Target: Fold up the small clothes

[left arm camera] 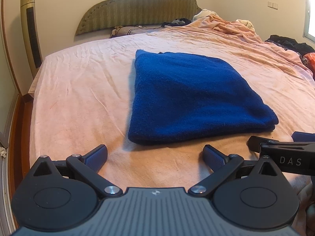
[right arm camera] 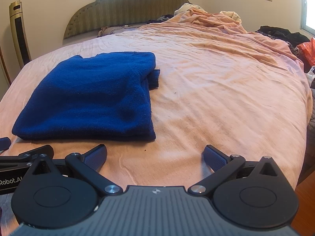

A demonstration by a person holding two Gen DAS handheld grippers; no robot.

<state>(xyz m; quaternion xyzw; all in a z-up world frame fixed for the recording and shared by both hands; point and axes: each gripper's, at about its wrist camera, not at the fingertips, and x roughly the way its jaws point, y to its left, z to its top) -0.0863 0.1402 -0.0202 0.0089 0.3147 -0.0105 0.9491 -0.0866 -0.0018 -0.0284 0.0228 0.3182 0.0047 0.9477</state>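
Note:
A dark blue knitted garment (left arm camera: 189,98) lies folded into a thick rectangle on the pink bedsheet (left arm camera: 78,98). In the right wrist view the blue garment (right arm camera: 90,98) sits to the left, with a dark ribbed edge poking out at its far right corner. My left gripper (left arm camera: 155,155) is open, empty, and just short of the garment's near edge. Also open and empty, my right gripper (right arm camera: 155,155) hovers over bare sheet to the right of the garment's near corner. Part of the right gripper (left arm camera: 279,149) shows at the right edge of the left wrist view.
A padded headboard (left arm camera: 141,9) and pillows stand at the far end. Crumpled pink bedding (left arm camera: 236,27) is heaped at the far right, with dark clothes (left arm camera: 289,43) and an orange bag (right arm camera: 307,51) beyond. A tall floor-standing unit (left arm camera: 31,29) is left of the bed. The bed edge drops off at right (right arm camera: 307,118).

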